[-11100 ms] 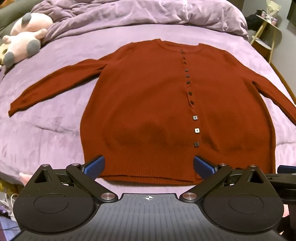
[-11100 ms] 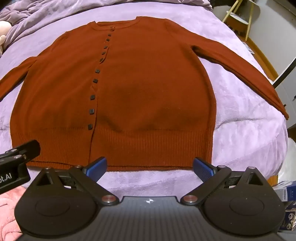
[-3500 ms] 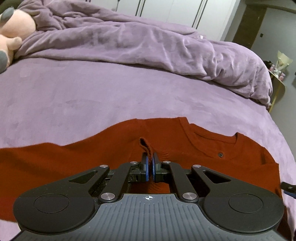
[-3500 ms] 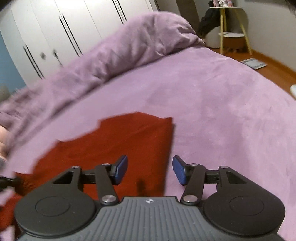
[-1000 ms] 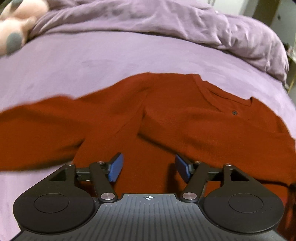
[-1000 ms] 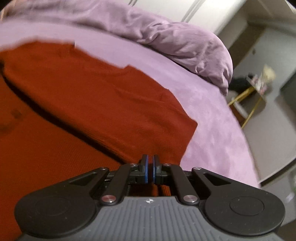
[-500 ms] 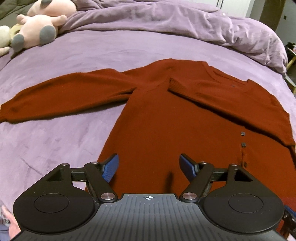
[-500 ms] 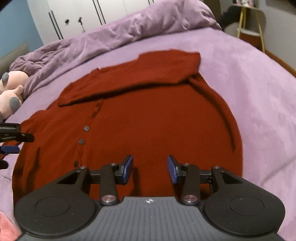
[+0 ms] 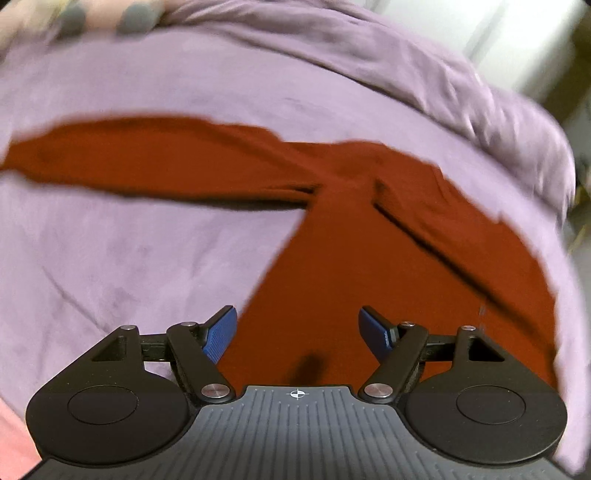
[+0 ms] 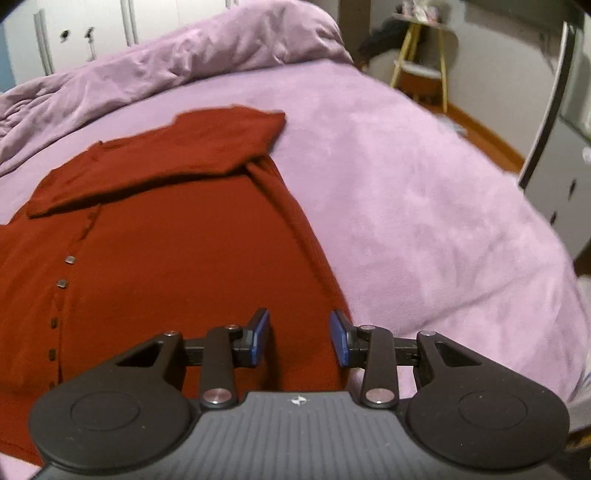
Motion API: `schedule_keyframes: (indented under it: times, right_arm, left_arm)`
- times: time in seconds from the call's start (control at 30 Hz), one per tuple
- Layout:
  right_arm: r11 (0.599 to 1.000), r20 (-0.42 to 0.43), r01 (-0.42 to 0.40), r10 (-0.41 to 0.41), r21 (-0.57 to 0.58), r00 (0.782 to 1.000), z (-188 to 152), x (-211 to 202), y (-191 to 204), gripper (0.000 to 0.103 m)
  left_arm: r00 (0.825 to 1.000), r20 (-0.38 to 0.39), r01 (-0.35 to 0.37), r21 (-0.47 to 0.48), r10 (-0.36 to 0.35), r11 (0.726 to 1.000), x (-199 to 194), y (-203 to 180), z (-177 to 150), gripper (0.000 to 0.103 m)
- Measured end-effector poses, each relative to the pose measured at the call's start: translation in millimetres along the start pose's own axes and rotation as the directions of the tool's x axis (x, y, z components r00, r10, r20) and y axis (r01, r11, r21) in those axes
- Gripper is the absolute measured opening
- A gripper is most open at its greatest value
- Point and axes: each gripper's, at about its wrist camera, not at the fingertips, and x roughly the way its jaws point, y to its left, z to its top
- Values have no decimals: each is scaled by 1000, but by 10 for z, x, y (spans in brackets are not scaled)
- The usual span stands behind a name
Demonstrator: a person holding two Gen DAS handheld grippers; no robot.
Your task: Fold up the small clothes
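Observation:
A rust-red buttoned cardigan (image 9: 343, 266) lies flat on the purple bed. Its right sleeve (image 10: 177, 151) is folded across the chest. Its left sleeve (image 9: 147, 158) still stretches out to the left over the cover. My left gripper (image 9: 298, 330) is open and empty above the cardigan's lower left side edge. My right gripper (image 10: 300, 338) is open and empty above the lower right side edge of the cardigan (image 10: 177, 258). The left wrist view is blurred.
A bunched purple duvet (image 10: 166, 62) lies along the head of the bed and shows in the left wrist view too (image 9: 406, 66). A plush toy (image 9: 92, 14) sits at the far left. A small yellow-legged side table (image 10: 421, 66) stands beyond the bed's right edge.
Both grippers have swung down towards the cardigan's lower side edges. The left one turned left, so the outstretched sleeve now fills more of its view. The cardigan has not moved.

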Motion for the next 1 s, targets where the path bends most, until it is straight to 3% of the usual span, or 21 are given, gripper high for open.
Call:
schedule_keyframes:
  times: [0.07, 0.17, 0.27, 0.37, 0.5, 0.57, 0.6, 0.67, 0.77, 0.87, 0.93, 0.97, 1.0]
  right_arm:
    - [998, 40, 0, 2, -63, 999, 11, -85, 139, 35]
    - [991, 45, -109, 113, -78, 993, 54, -122, 300, 36]
    - [974, 7, -228, 228, -13, 974, 66, -53, 405, 37]
    - [944, -48, -314, 320, 105, 946, 116, 86, 458, 37]
    - [921, -76, -345, 363, 180, 929, 175, 182, 504, 37]
    - [912, -76, -359, 379, 196, 922, 162, 172, 534, 37]
    - [910, -78, -361, 383, 203, 921, 161, 165, 541, 37]
    - [911, -87, -352, 377, 213, 922, 166, 186, 562, 37]
    - [918, -93, -334, 359, 213, 929, 185, 227, 600, 37]
    - [924, -84, -318, 341, 211, 936, 194, 230, 632, 37]
    - [932, -79, -309, 328, 187, 941, 208, 221, 673, 38]
    - [935, -78, -307, 324, 178, 943, 220, 221, 687, 38]
    - [937, -75, -304, 320, 172, 944, 230, 218, 695, 38]
  left_arm:
    - [999, 21, 35, -134, -33, 990, 26, 349, 64, 78]
    - [997, 77, 10, -232, 8, 973, 33, 786, 166, 71]
    - [992, 124, 14, -265, 20, 964, 45, 1144, 313, 69]
    - [986, 168, 54, -368, 10, 928, 92, 1549, 449, 65]
    - [970, 235, 185, -564, -59, 805, 210, 2130, 560, 51]
    - [964, 259, 219, -628, -65, 747, 265, 2332, 578, 34]
    - [959, 275, 234, -653, -62, 720, 283, 2431, 587, 30]
    - [954, 293, 253, -683, -61, 685, 336, 2540, 594, 13]
    - [946, 319, 281, -711, -61, 644, 401, 2702, 600, 10]
    - [931, 355, 332, -745, -77, 578, 434, 2811, 576, 10]
    - [928, 365, 341, -749, -76, 568, 433, 2800, 584, 9]
    - [927, 367, 339, -736, -75, 586, 412, 2784, 599, 9]
    - [930, 363, 321, -714, -64, 622, 381, 2740, 639, 9]
